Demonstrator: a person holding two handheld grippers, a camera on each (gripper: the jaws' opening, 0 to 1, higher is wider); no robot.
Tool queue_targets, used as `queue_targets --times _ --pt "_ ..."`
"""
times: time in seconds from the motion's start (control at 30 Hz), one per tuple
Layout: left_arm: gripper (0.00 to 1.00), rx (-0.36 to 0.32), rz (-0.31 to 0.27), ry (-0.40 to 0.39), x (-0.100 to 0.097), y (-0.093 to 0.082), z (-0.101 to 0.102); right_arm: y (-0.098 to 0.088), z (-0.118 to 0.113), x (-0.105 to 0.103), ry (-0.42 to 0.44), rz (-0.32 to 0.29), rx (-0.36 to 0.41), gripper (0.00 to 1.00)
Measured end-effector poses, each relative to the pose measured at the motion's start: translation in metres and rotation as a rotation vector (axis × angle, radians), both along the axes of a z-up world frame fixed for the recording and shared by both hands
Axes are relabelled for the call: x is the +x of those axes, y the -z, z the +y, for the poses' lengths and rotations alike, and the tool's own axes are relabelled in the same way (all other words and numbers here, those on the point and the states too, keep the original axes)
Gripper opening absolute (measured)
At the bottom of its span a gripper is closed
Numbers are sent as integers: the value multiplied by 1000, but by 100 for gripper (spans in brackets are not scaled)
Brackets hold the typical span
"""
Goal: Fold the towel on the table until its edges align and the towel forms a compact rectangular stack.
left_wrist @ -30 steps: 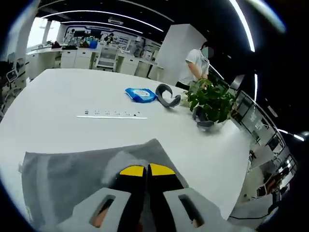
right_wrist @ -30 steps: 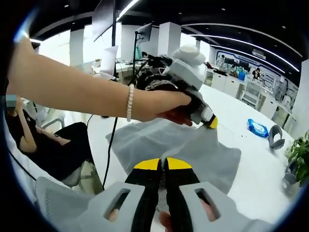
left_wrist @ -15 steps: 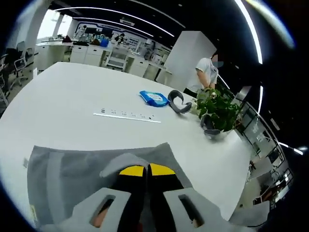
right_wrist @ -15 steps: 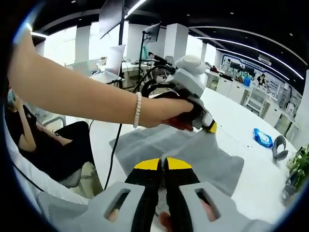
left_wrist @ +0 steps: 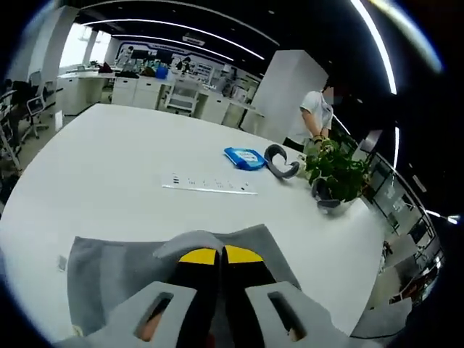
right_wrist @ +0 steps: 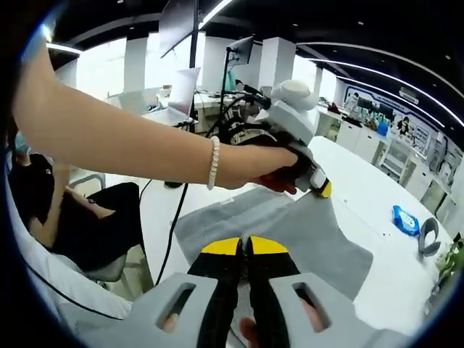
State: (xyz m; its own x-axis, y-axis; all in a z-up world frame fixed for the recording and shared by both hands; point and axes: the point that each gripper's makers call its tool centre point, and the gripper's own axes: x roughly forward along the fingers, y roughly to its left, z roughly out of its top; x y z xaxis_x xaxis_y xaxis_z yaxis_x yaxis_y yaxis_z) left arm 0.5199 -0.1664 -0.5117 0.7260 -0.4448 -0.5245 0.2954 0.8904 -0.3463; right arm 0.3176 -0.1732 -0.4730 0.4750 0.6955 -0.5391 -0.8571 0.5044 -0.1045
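Fold barely begun: both hand-held grippers, left [left_wrist: 221, 255] and right [right_wrist: 243, 248], are clenched on the grey towel [right_wrist: 312, 239], lifted, no stack formed

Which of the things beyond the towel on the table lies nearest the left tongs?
The long white power strip, lying flat just past the gray towel. The blue packet, gray curved band and potted plant all sit farther away.
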Motion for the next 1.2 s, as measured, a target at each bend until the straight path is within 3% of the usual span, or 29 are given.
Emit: queue_targets --times 0.2,0.57,0.93,1.2 --pt "2 21 -17 13 2 0 9 1 10 0 -25 -7 -13 1" --pt "2 -17 6 -43 1 12 34 4 32 -5 -85 -30 -52 1" --pt "2 -4 18 -102 7 20 74 8 60 -6 -122 -7 -25 1" --pt "2 38 22 -96 11 26 88 23 81 -4 -137 35 -10 1"
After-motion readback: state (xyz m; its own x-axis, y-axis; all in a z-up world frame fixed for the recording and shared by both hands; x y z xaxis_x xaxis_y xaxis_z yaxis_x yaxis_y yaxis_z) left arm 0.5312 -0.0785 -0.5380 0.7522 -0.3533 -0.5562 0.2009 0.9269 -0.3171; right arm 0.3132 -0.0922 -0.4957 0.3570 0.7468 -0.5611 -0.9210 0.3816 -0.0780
